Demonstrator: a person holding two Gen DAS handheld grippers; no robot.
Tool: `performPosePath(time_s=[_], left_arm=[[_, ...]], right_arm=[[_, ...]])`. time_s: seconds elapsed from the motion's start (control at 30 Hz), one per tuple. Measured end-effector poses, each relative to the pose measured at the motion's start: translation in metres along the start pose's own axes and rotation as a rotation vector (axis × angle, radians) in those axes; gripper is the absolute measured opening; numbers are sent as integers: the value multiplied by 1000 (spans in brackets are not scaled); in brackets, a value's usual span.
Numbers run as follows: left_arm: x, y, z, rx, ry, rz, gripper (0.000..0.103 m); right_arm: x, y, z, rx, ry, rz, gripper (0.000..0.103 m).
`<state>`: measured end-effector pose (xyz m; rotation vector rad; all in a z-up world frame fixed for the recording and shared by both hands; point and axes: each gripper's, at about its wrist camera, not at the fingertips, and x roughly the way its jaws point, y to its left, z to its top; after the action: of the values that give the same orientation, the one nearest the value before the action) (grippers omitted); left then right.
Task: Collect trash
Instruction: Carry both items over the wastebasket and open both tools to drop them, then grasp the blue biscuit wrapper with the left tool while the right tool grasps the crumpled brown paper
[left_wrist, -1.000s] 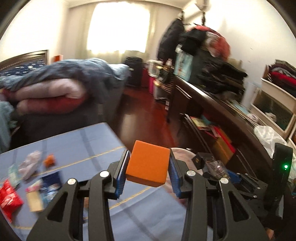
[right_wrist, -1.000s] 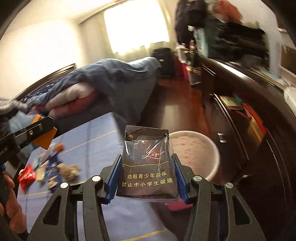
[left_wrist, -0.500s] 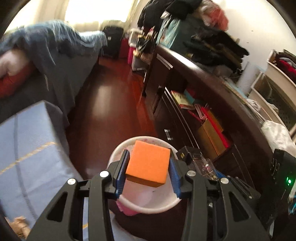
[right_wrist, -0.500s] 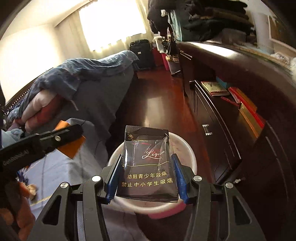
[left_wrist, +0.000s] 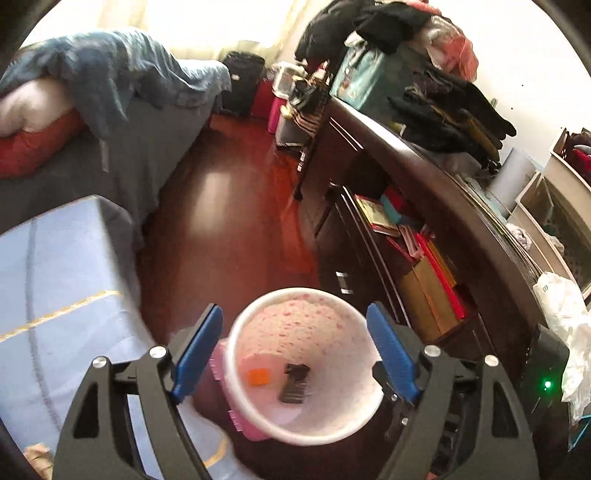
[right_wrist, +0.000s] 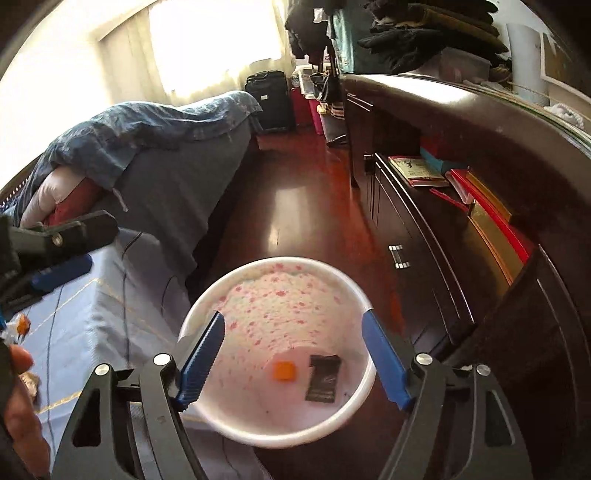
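A white trash bin (left_wrist: 236, 354) with a pink-flowered liner stands on the floor beside the table; it also shows in the right wrist view (right_wrist: 207, 306). At its bottom lie an orange block (left_wrist: 258, 377) (right_wrist: 283, 370) and a dark cigarette pack (left_wrist: 294, 383) (right_wrist: 323, 377). My left gripper (left_wrist: 295, 350) is open and empty above the bin. My right gripper (right_wrist: 293, 354) is open and empty above the bin too. The left gripper's fingers (right_wrist: 62, 273) show at the left of the right wrist view.
A table with a blue cloth (left_wrist: 55, 280) is at the left, with small wrappers (right_wrist: 20, 326) on it. A dark dresser (left_wrist: 424, 236) with open drawers of books runs along the right. A bed (left_wrist: 110, 110) with bedding lies beyond, across red wooden floor (left_wrist: 229, 206).
Both grippers opened over the bin. The orange block dropped from the left and the cigarette pack from the right; both now lie in the bin.
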<state>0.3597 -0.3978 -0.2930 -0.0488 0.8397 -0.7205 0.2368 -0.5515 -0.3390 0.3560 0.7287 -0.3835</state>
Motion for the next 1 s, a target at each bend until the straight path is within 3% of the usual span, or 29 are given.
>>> performPosePath(time_s=[0.1,0.3,0.63,0.87,1.0], left_arm=[[-33,9,-7,6,-44,100,93],[-90,40,-28,-4,-78,268,94],[-183,132,-68,-182,-124,474,95],[-195,187,-104,-371,-75,574,95],[-185,202,-115,-442,-50,592,96]], right_arm=[[-16,16,-4,-32,-2,5,85],[-46,68,-12,-125,2,74,91],[-76,155,-41,-272,46,239,93],[-84,192,-55,-340,61,269,93],[-84,203,-60,-353,69,264,93]])
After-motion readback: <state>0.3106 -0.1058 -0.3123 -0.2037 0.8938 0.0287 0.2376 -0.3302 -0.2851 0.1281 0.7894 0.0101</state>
